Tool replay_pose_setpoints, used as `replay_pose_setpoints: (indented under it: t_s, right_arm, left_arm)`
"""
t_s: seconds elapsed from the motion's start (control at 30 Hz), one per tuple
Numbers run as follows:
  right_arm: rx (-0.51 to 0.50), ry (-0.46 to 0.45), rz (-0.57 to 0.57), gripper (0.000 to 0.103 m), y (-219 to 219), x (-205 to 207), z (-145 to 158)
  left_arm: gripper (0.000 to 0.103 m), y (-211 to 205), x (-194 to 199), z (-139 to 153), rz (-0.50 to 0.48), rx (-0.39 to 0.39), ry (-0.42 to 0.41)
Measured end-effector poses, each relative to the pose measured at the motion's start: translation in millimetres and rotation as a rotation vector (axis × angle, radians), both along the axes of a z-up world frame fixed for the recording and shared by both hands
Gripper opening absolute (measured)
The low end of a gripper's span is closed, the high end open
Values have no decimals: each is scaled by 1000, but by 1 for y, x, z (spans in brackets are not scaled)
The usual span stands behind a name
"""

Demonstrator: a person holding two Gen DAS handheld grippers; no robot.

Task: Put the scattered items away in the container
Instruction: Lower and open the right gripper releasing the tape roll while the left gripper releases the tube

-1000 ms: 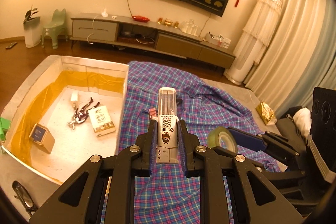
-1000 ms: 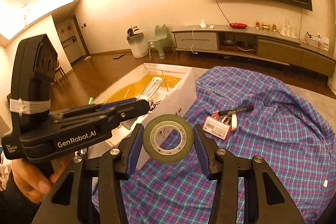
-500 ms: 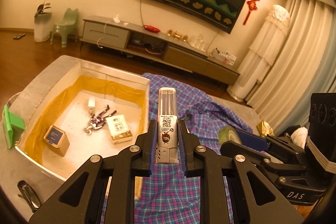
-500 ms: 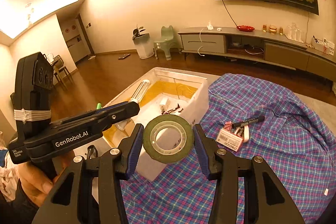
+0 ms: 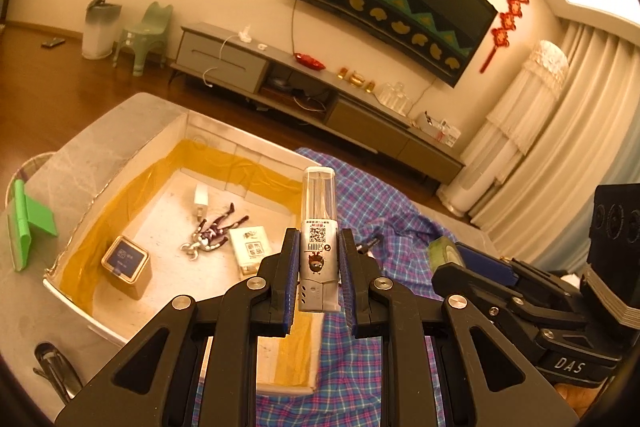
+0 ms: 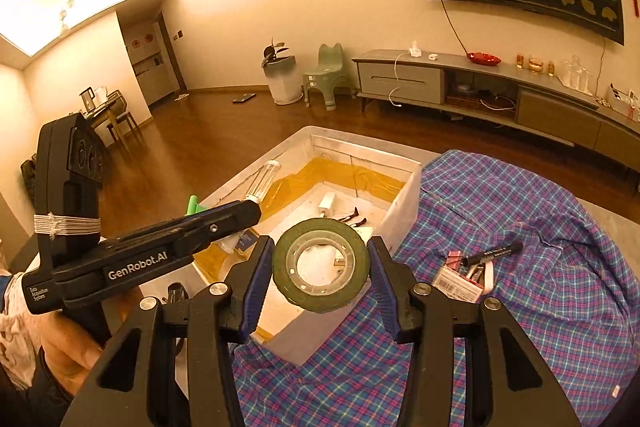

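My left gripper [image 5: 319,247] is shut on a clear-topped silver tube with a QR label [image 5: 319,227], held upright over the near right wall of the white box [image 5: 224,133]. From the right wrist view, that gripper [image 6: 248,205] reaches over the box's left rim with the tube [image 6: 262,183] sticking out. My right gripper [image 6: 320,267] is shut on a green tape roll [image 6: 320,261], hanging above the box's near corner [image 6: 404,203]. In the box lie a small square tin [image 5: 126,259], a toy figure [image 5: 212,231], a white packet [image 5: 252,247] and a white plug [image 5: 201,195].
A plaid cloth [image 6: 520,227] covers the surface right of the box; on it lie a black marker [image 6: 494,253] and a labelled packet with clips [image 6: 460,281]. A green stand [image 5: 28,223] and glasses [image 5: 54,367] sit left of the box. A hand [image 6: 68,343] holds the left gripper.
Both grippers have moved left towards the box, each keeping its hold. The tube has gone from over the cloth to over the box's edge; the tape roll now hangs above the box's near corner.
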State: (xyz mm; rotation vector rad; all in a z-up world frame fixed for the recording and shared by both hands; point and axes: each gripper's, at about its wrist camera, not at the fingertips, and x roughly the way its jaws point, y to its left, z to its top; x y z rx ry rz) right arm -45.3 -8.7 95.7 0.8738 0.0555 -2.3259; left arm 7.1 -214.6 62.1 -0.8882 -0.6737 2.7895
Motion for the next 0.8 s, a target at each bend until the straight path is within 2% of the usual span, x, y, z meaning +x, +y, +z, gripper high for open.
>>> replay_pose_setpoints:
  t_s: [0.37,0.8]
  right_arm:
    - [-8,-50,9,49,-20,-30,-13]
    - [18,-112,26,49,-46,-74,-34]
  left_arm:
    - [20,-14,-15,-19,13,28,-34]
    - [20,-27,-28,-41,32,0,-116]
